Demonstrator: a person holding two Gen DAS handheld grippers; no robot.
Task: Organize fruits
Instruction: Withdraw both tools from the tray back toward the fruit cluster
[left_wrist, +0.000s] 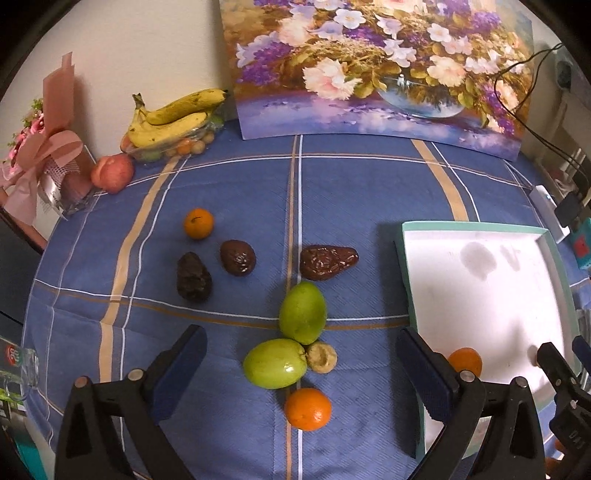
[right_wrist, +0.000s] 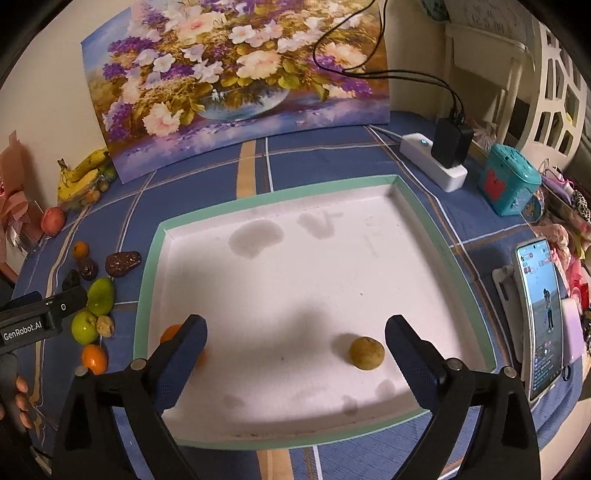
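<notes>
Left gripper (left_wrist: 301, 373): jaws spread wide, nothing clasped. It hangs over the counter (left_wrist: 229, 177), which is draped in a blue checked cloth. Between its fingers on the cloth lie two green fruits (left_wrist: 303, 312), touching each other, a small tan fruit (left_wrist: 322, 356) pressed against both, and an orange (left_wrist: 307, 408) just below them.

Further out: three dark brown fruits (left_wrist: 328, 262) and another small orange (left_wrist: 198, 223), all apart from one another. At the back left corner, a bunch of bananas (left_wrist: 173, 118) on a clear dish, with a red apple (left_wrist: 112, 173) beside it.

Right gripper (right_wrist: 295, 350): jaws released, gripping nothing. It hovers above a white tray (right_wrist: 147, 258) with a green rim, which sits on the counter to the right of the loose fruit.

In the tray: a yellow-brown round fruit (right_wrist: 366, 352) near the right finger but not touching it, and an orange fruit (right_wrist: 170, 332) at the tray's left edge, partly hidden behind the left finger.

A flower painting (right_wrist: 236, 74) leans against the wall at the back. A power strip (right_wrist: 434, 162), a teal box (right_wrist: 511, 184) and a lit phone (right_wrist: 543, 314) stand along the right side.
</notes>
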